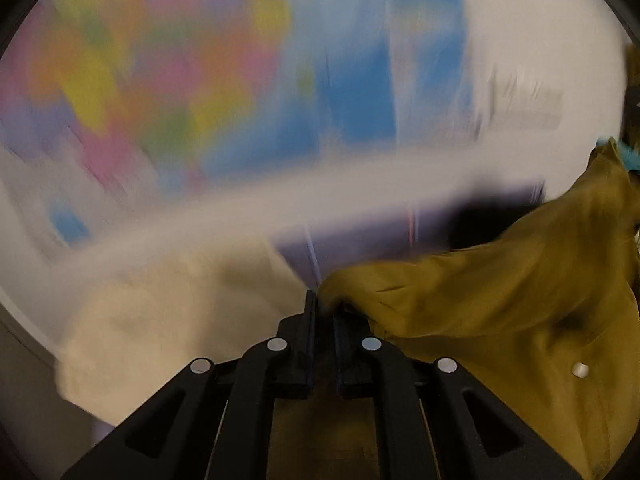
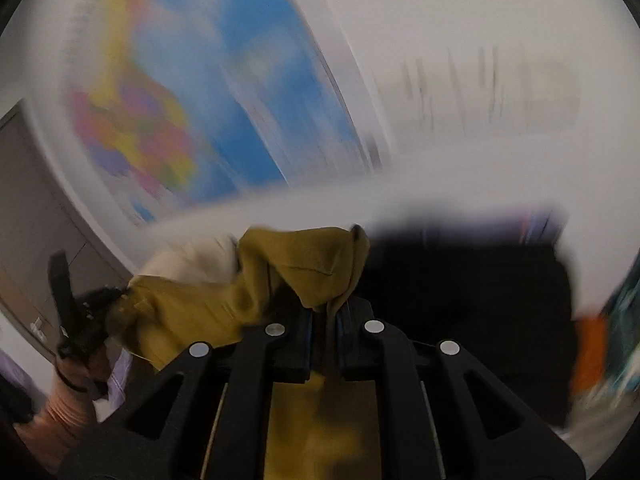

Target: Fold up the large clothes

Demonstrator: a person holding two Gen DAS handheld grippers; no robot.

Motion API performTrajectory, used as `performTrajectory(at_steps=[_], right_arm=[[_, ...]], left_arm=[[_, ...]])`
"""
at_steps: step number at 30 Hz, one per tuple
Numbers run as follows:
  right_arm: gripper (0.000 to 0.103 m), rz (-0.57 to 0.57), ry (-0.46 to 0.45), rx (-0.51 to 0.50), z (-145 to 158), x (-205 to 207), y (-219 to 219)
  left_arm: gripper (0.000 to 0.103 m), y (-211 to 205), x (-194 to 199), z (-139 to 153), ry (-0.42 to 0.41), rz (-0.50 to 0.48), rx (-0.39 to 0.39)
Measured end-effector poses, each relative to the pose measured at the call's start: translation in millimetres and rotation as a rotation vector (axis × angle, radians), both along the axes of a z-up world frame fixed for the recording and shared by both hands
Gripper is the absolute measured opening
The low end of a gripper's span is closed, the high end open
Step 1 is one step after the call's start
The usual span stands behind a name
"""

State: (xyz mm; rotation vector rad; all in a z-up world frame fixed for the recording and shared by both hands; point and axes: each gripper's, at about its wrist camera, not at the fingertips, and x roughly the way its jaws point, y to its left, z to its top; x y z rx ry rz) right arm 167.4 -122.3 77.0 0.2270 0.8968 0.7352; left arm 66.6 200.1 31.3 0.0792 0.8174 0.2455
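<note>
We are seeing the mustard garment (image 1: 500,304) stretching between both grippers, blocking the gap between them. Ahead, a cream cloth heap (image 1: 160,308) and a dark blurred mass (image 2: 460,280) are crowding the way.

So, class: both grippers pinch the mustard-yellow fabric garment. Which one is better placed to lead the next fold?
Probably the right gripper: the mustard-yellow fabric garment bunches at its jaws and hangs below. The left gripper pinches only an edge, so it suits anchoring. Blur limits certainty.
</note>
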Motion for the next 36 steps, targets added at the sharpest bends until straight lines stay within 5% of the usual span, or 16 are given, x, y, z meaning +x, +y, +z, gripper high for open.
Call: performTrajectory(at_steps=[3,6,8,10,11,13,17,22,26,27,28,29,30,31,32,36], right_arm=[[0.009,-0.009,0.106,-0.097,-70.1,28.1,24.7],[0.011,-0.009,0.100,-0.158,-87.2,37.5,34.3],[0.026,-0.011,0.088,-0.165,-82.5,45.6,29.3],[0.053,-0.006,0.019,-0.254,-71.4,44.4,28.3],[0.058,0.006,-0.036,-0.303,-67.6,38.8,29.5],[0.067,0.042,-0.152,-0.386,-50.1,20.7,27.7],[0.076,0.053,-0.311,-0.463,-20.1,-14.7,16.0],[0.071,0.283,-0.243,-0.313,-11.9,-58.5,21.3],[0.069,0.334,-0.146,-0.442,-64.1,-50.2,54.8],[0.062,0.330,-0.140,-0.459,-73.7,-43.4,59.8],[0.042,0.302,-0.141,-0.483,-82.7,-33.8,64.6],[0.032,0.291,-0.127,-0.470,-85.9,-27.1,65.6],[0.015,0.290,-0.100,-0.417,-87.4,-17.6,66.3],[0.002,0.279,-0.102,-0.345,-80.6,-8.0,66.0],[0.002,0.268,-0.116,-0.300,-72.1,-3.4,67.0],[0.002,0.154,-0.126,-0.048,-29.5,42.8,59.4]], left_arm=[[0.002,26.5,33.9,-56.5,0.101,0.049,-0.047],[0.004,44.6,49.6,-72.4,0.132,0.052,-0.073],[0.005,45.0,49.4,-69.0,0.128,0.021,-0.045],[0.021,38.1,46.5,-61.6,0.091,-0.057,0.018],[0.043,31.8,44.5,-57.2,0.085,-0.100,0.030],[0.058,23.6,42.6,-48.2,0.070,-0.187,0.036],[0.064,6.1,32.4,-43.1,0.139,-0.338,-0.158],[0.068,-3.9,39.0,-73.5,0.276,-0.422,-0.359],[0.075,-16.8,48.1,-91.7,0.341,-0.393,-0.378],[0.075,-18.7,54.2,-97.3,0.353,-0.383,-0.391],[0.075,-19.5,59.9,-100.8,0.356,-0.368,-0.398],[0.066,-20.4,62.1,-103.6,0.354,-0.352,-0.406],[0.043,-18.1,64.7,-101.2,0.343,-0.342,-0.427],[0.032,-13.4,70.7,-97.4,0.322,-0.336,-0.476],[0.021,-7.9,76.5,-92.1,0.299,-0.307,-0.495],[0.020,19.5,98.7,-46.6,0.128,-0.196,-0.516]])
